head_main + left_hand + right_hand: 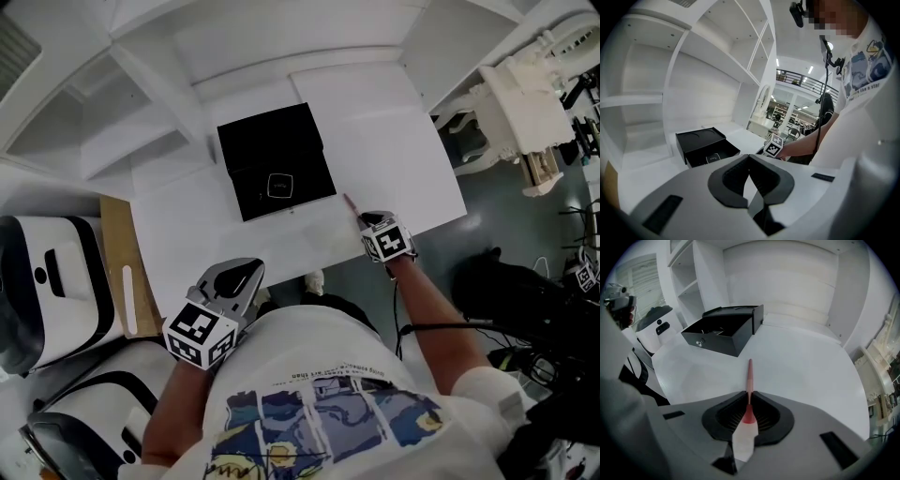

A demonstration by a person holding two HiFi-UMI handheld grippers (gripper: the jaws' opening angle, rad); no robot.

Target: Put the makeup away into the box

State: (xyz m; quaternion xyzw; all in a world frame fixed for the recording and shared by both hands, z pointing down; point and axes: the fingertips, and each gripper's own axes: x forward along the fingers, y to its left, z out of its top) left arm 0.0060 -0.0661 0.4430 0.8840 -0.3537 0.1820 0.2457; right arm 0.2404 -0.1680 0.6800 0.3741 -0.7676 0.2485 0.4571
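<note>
The right hand-held gripper (pixel 749 397) pinches a slim pink makeup pencil (pixel 750 373) at lower centre. The left hand-held gripper (pixel 749 158) is closed and empty. An open black box (pixel 277 161) sits mid-frame on the white desk (pixel 403 159).

The white table (pixel 403 169) carries an open black box (pixel 277 161) near its middle.

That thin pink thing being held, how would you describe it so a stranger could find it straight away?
Find the white table with the open black box on it. Near the table's front edge, right of the box, the right gripper is shut on a slim pink stick that pokes out past its jaws. It is the only coloured, pencil-thin thing there.
</note>
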